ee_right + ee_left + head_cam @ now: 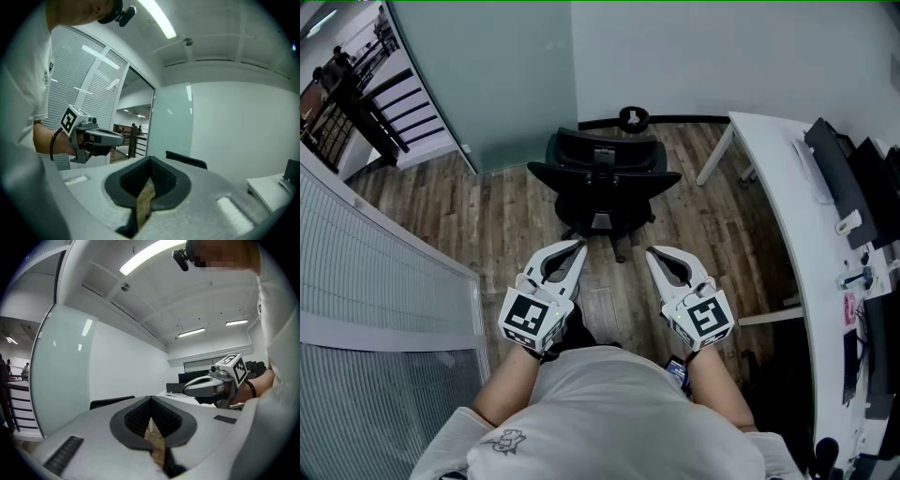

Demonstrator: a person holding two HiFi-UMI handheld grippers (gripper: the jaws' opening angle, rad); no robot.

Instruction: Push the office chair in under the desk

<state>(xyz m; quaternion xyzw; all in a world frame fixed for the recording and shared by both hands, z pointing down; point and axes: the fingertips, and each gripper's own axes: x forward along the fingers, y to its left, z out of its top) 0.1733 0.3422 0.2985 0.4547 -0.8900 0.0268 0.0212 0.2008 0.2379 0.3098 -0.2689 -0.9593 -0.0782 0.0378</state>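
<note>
- Office chair — black, out on the wooden floor at the far middle of the room, close to the far wall and well apart from the desk to its right; nothing touches it
- Handling, as a guess: fairly heavy but on a rolling base, so it should glide easily over the hard boards. It may swivel or veer if pushed off-centre, and any padded or mesh face would give under a point load
- Best place to bear on it is probably the stiff top edge or frame of the backrest, one contact on each side of the middle so it tracks straight
- Desk — white, running along the right side from far to near, with dark monitors and small items on its right part. The open space beneath it faces left toward the chair
- Left gripper — jaws closed together with nothing between them, only floor showing past the pads. It is held near the body, pointing far toward the chair, short of it
- Right gripper — likewise closed and empty, beside the left one, clear of the chair and the desk
</note>
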